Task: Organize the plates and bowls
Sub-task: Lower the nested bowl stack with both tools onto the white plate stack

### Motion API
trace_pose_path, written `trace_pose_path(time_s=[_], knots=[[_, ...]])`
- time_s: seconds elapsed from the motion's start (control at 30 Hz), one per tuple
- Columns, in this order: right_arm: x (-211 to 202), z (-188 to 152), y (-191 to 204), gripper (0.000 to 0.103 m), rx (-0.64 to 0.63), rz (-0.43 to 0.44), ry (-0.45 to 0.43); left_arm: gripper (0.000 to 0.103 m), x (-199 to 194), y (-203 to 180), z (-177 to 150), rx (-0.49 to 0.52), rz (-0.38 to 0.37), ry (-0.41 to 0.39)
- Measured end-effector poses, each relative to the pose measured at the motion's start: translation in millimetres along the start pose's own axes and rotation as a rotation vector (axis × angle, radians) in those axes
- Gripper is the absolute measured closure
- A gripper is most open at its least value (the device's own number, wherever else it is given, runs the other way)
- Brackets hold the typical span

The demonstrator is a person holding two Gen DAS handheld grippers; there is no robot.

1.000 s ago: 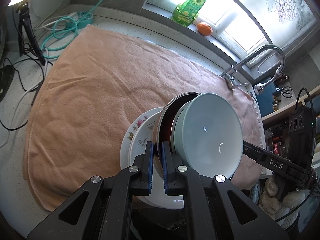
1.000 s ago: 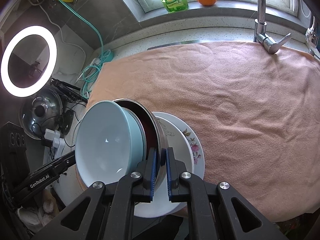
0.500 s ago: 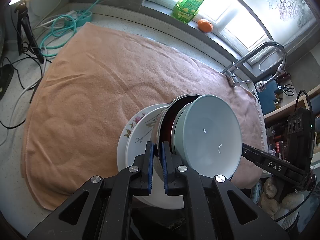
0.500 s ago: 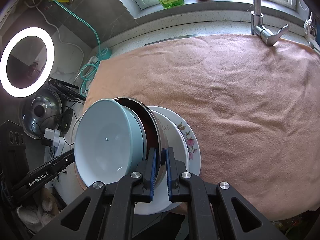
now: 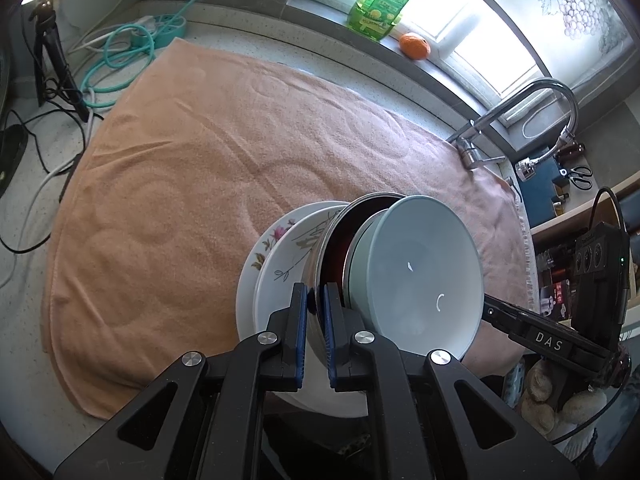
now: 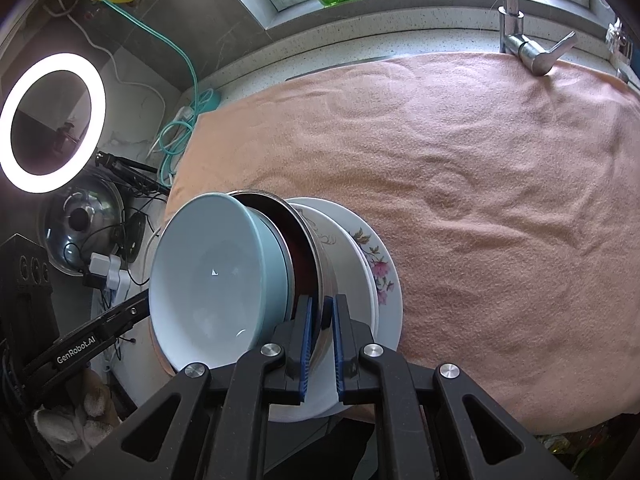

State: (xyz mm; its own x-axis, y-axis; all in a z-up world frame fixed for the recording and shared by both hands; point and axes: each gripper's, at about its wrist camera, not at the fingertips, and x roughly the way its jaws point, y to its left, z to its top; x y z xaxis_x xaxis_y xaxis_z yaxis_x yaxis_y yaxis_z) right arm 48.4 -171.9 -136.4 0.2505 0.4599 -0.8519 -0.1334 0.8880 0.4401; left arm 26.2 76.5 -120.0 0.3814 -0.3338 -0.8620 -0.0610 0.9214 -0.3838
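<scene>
While both grippers pinch opposite points of one rim, a whole nested stack of dishes hangs tilted over the near edge of the peach towel [image 5: 208, 152]. At the bottom centre of the left wrist view, the left gripper [image 5: 316, 332] has its blue-padded fingers [image 5: 301, 320] clamped on the thin wall of the steel bowl [image 5: 332, 240], one pad inside and one outside. The right gripper [image 6: 320, 332] does the same at the bottom centre of its own view, its fingers [image 6: 306, 332] closed on that steel bowl [image 6: 316, 248] from the other side. Two grips on the one rim likely serve to share the load and stop the stack from swinging.

A pale blue bowl [image 5: 416, 272] sits nested inside the steel one, and its open mouth faces the lower right of the left view and the lower left of the right view [image 6: 216, 276]. Behind the steel bowl lie two plates: a plain white plate [image 5: 288, 264] with a thin stem pattern and a larger floral plate [image 5: 264, 248] under it. Whether these plates are borne by the bowl or rest on the towel cannot be told from either view.

Most of the towel covering the tabletop [image 5: 24, 280] lies bare toward the upper left of the left view, so the stack probably has room to be set down flat there. Tilted as it is, the blue bowl could slide out of its nest.
</scene>
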Motion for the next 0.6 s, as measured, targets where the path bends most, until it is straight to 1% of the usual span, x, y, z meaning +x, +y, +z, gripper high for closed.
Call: trace_pose_path(time_s=[0.6], knots=[[-0.9,-2.0,-0.3,0.094,0.004,0.009,-0.002,0.096,1.0,3.2,-1.9,-0.009,-0.004,0.005]])
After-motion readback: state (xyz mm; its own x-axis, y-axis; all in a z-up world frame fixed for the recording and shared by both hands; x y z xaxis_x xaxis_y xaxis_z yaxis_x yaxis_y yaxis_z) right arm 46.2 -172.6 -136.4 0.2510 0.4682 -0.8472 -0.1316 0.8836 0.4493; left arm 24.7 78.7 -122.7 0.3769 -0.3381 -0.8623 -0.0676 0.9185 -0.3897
